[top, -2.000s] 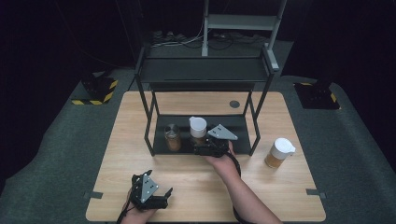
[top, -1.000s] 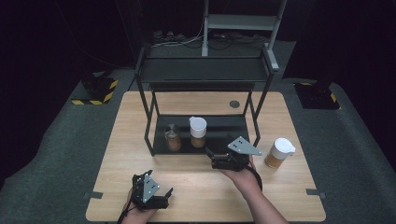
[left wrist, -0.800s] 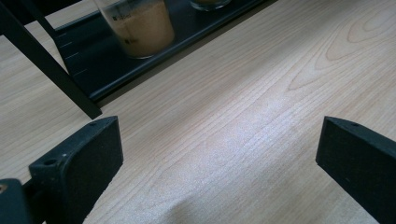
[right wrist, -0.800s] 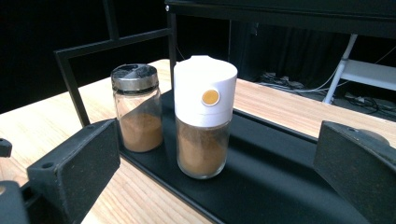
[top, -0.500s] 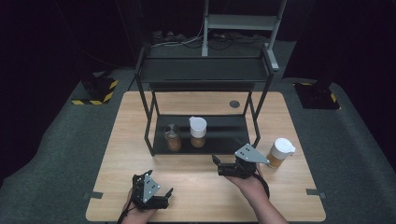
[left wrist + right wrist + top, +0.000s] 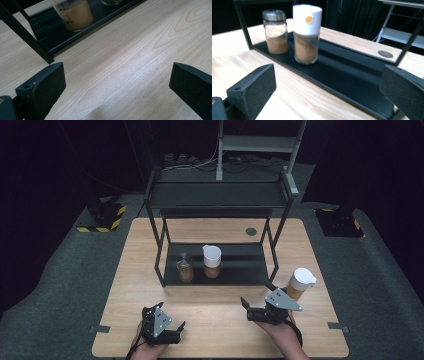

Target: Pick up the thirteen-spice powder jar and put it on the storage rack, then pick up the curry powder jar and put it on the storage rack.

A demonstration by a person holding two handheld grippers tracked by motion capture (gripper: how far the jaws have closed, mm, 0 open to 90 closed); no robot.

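The right tongs (image 6: 247,310) have come away from the rack (image 6: 220,195). Two seconds ago they were up at the bottom shelf (image 6: 245,265), just beside the white-capped jar (image 6: 211,261). Since then they have drawn back in steps toward the near edge of the surface (image 6: 215,320) and now sit right of its middle. The white-capped jar has stayed upright on the shelf, next to the metal-lidded jar (image 6: 185,267), with a small gap between them. I take that placement as finished.

What is left, as I judge it, is the third jar (image 6: 301,283). It stands upright with its white cap on, off the shelf, near the right edge of the surface and just beyond the right tongs. I would expect it to go on the shelf next, and there is bare shelf to the right of the two jars already there.

The right tongs are released, with the jaws wide apart and nothing between them. In the high view they lie low over the surface with the jaws pointing toward the left edge. My right hand (image 6: 280,332) is behind them, and the wrist comes in from the near edge. The right gripper view looks across the shelf at both jars, so the tongs are not aimed at the third jar and would need to turn to the right to face it.

The left tongs (image 6: 170,322) have barely moved. They rest near the near-left corner, also spread open and empty. The left gripper view looks along the wood toward the metal-lidded jar.
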